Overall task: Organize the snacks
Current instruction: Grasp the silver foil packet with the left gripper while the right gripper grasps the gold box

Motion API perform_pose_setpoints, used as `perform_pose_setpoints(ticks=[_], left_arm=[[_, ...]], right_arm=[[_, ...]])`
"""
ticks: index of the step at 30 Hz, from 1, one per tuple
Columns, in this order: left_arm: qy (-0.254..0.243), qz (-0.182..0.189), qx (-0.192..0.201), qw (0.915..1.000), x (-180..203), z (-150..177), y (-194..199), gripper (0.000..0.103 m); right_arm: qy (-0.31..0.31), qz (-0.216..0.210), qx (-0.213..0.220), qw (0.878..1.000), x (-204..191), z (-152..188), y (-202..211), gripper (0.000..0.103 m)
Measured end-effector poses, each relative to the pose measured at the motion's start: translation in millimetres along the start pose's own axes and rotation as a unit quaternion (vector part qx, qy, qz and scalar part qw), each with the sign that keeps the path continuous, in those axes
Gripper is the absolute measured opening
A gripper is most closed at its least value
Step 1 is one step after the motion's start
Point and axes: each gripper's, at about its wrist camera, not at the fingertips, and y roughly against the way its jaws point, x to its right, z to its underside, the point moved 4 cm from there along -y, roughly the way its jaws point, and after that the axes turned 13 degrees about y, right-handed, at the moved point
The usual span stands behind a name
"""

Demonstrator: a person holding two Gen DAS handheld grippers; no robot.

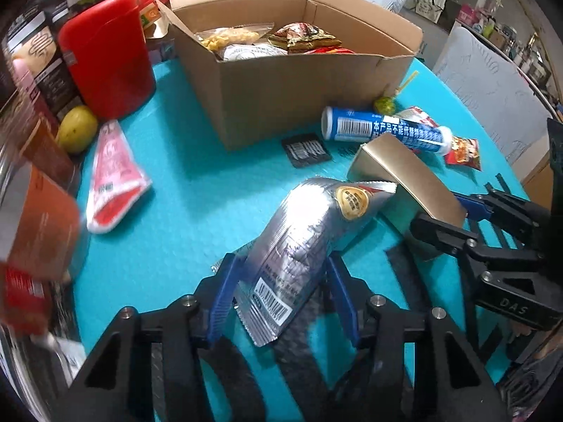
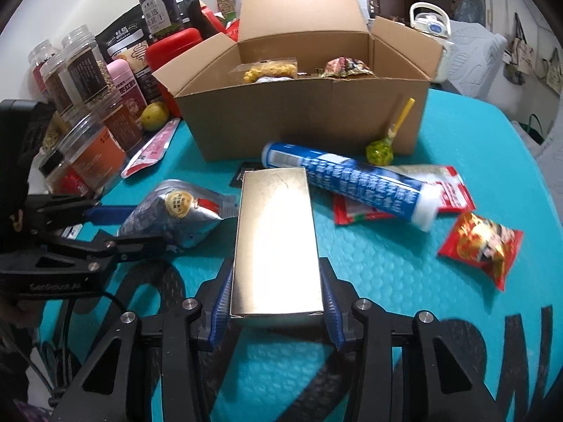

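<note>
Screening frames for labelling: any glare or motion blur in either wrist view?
Left wrist view: jars at the left edge smear with motion blur; the crinkled silver foil pouch glints. Right wrist view: strong glare on the shiny gold rectangular box; the blue cylindrical tube looks blurred.

Snacks scattered over a turquoise table [image 2: 475,176] around an open box.

The cardboard box [image 2: 306,116] sits at twelve o'clock on the bubbled mat surface. Before it, toward one o'clock, a green lollipop [image 2: 379,151] leans by the box wall, with a blue tube [image 2: 352,183] lying across a red-and-white packet [image 2: 454,190]. A red snack packet [image 2: 482,242] lies at three. At ten o'clock lie a pink sachet [image 2: 155,147] and a yellow fruit [image 2: 155,115], with jars [image 2: 95,151] and a red canister [image 1: 105,56] behind. A small black packet [image 1: 306,149] lies just before the box.
</note>
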Motion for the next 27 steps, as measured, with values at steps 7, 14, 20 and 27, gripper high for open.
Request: perform_pose_setpoints(ticks=[7,14,20,27], left_arm=[[0.026,0.000,-0.003,0.9996,15.2,29.1,8.7,0.052],[0.051,0.010,0.006,0.9986,23.1,45.9,12.0,0.052],[0.059,-0.005,0.000,0.9983,24.6,39.0,4.2,0.053],[0.006,-0.054,0.013,0.9984,37.8,27.3,-11.4,0.075]], right_arm=[[-0.012,0.007,0.002,1.000,6.1,17.1,16.6,0.044],[-0.015,0.007,0.002,1.000,9.5,33.6,30.3,0.044],[-0.008,0.003,-0.003,1.000,8.5,44.6,38.4,0.044],[-0.016,-0.006,-0.015,1.000,10.9,47.4,29.8,0.050]])
